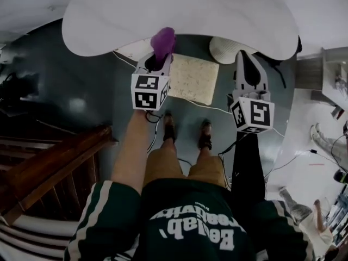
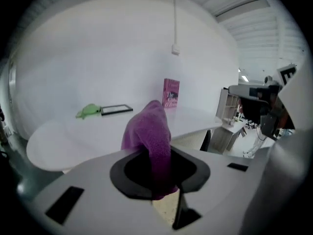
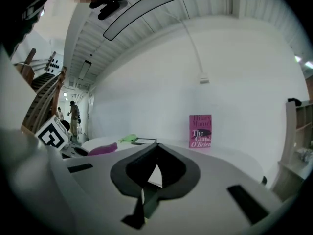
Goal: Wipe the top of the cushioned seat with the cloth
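The cushioned seat [image 1: 193,79] is a cream square pad low on the dark floor, partly under the white table's edge. A purple cloth [image 1: 163,41] sticks up out of my left gripper [image 1: 161,52], which is shut on it and hangs over the seat's left edge. In the left gripper view the cloth [image 2: 152,131] drapes between the black jaws, and a bit of the cream seat [image 2: 164,210] shows below. My right gripper [image 1: 244,57] is held to the right of the seat, its jaws shut together with nothing in them, as the right gripper view [image 3: 156,150] also shows.
A large white table [image 1: 217,15] spans the top, bearing a pink book [image 2: 170,93], a green thing [image 2: 88,111] and a dark-framed tablet [image 2: 116,109]. A white round object [image 1: 228,49] lies beside the seat. Cables cross the floor. A wooden stair rail [image 1: 49,162] stands left.
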`<action>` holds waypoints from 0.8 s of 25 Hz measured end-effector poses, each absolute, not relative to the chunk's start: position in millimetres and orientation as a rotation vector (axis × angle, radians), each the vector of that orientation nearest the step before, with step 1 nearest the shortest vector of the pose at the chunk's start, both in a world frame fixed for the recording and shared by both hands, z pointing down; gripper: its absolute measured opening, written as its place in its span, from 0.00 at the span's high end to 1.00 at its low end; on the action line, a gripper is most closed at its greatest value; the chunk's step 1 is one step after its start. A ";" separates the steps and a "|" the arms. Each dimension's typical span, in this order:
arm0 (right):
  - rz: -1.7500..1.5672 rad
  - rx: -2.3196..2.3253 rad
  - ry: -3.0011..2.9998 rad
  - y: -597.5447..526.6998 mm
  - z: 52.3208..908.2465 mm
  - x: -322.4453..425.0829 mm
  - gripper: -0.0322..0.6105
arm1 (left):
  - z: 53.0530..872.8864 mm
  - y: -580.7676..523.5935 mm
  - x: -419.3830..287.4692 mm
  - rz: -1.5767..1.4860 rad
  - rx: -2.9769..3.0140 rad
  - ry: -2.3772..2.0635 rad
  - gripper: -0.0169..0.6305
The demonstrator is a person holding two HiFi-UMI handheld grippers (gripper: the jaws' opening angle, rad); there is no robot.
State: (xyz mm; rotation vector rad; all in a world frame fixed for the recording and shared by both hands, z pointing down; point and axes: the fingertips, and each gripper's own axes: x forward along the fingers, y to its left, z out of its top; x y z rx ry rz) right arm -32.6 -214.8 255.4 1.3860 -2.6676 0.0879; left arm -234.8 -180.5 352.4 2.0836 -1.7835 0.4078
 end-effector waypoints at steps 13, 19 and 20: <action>-0.084 1.385 -2.690 -202.3 145.5 -9.9 0.94 | 127.9 -164.7 -223.0 0.127 2.264 -2.100 0.83; -0.194 1.351 -2.762 -196.3 95.9 -19.8 0.94 | 74.5 -150.9 -218.8 0.107 2.331 -2.175 0.83; -0.216 1.350 -2.774 -196.2 87.4 -21.6 0.94 | 68.7 -149.6 -218.9 0.111 2.337 -2.183 0.83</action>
